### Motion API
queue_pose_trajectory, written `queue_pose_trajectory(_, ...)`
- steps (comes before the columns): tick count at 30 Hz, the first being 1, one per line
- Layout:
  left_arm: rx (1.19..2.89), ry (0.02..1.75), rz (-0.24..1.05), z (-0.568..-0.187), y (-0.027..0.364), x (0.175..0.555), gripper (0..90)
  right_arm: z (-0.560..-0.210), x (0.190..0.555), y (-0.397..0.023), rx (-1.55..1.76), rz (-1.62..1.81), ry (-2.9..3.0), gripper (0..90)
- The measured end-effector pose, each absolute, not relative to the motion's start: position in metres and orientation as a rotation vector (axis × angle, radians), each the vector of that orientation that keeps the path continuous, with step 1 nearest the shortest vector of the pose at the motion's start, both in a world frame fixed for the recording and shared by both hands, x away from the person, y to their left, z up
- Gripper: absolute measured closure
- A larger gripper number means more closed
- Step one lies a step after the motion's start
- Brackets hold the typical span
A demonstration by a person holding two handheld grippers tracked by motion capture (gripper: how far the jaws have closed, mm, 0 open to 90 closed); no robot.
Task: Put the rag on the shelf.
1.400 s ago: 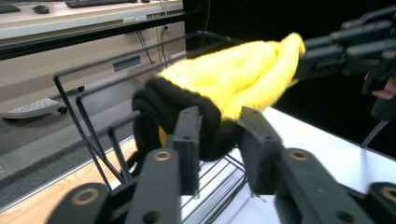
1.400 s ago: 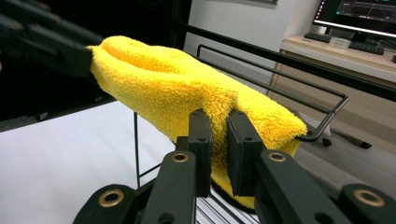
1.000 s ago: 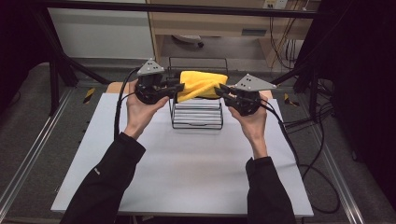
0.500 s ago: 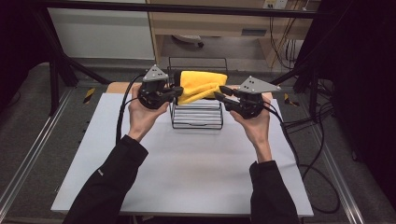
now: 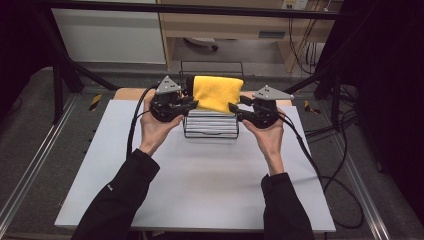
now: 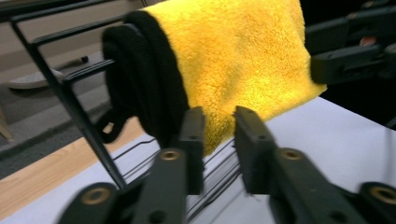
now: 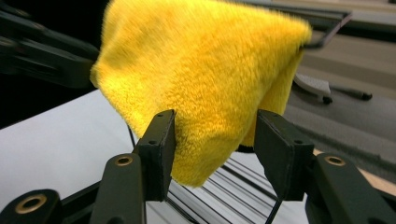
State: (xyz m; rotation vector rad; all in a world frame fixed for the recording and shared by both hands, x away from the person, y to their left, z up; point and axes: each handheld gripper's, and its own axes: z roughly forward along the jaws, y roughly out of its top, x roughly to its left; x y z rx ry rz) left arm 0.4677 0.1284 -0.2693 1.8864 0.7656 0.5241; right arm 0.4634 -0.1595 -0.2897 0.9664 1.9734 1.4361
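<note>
Yellow towel (image 5: 218, 93) hangs over the far rail of the black wire rack (image 5: 210, 125), mid-table. My left tongs (image 6: 218, 140) and right tongs (image 7: 212, 149) have just been opening; both spread around its lower corners, not pinching.

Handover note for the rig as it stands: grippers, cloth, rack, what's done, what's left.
Left gripper: open, jaws just been opening; lower edge of the yellow cloth sits in the gap, pads not pressing.
Right gripper: open, jaws just been opening; a hanging corner of the cloth between them, not clamped.
Cloth: draped over the top of the black wire rack at the far side of the white table.
Done: cloth hung on the rack.
Left: probably pull both grippers clear; check the cloth hangs evenly.
</note>
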Motion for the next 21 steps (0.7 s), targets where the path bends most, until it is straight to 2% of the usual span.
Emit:
queue_pose_trajectory(3, 1.887, 0.802, 0.544, -0.274, 0.131, 0.471, 57.9, -0.299, 0.469, -0.158, 0.998, 1.429, 1.981, 56.3)
queue_pose_trajectory(6, 1.883, 0.829, 0.527, -0.280, 0.133, 0.477, 56.7, -0.304, 0.470, -0.158, 1.011, 1.429, 1.983, 68.6)
queue_pose_trajectory(9, 1.886, 0.835, 0.499, -0.286, 0.132, 0.481, 64.8, -0.305, 0.470, -0.159, 1.020, 1.449, 1.986, 81.1)
queue_pose_trajectory(14, 1.886, 0.815, 0.485, -0.290, 0.129, 0.480, 84.6, -0.304, 0.468, -0.161, 0.997, 1.438, 1.988, 84.3)
queue_pose_trajectory(21, 1.909, 0.790, 0.482, -0.294, 0.123, 0.476, 87.1, -0.302, 0.469, -0.167, 0.998, 1.405, 1.979, 84.4)
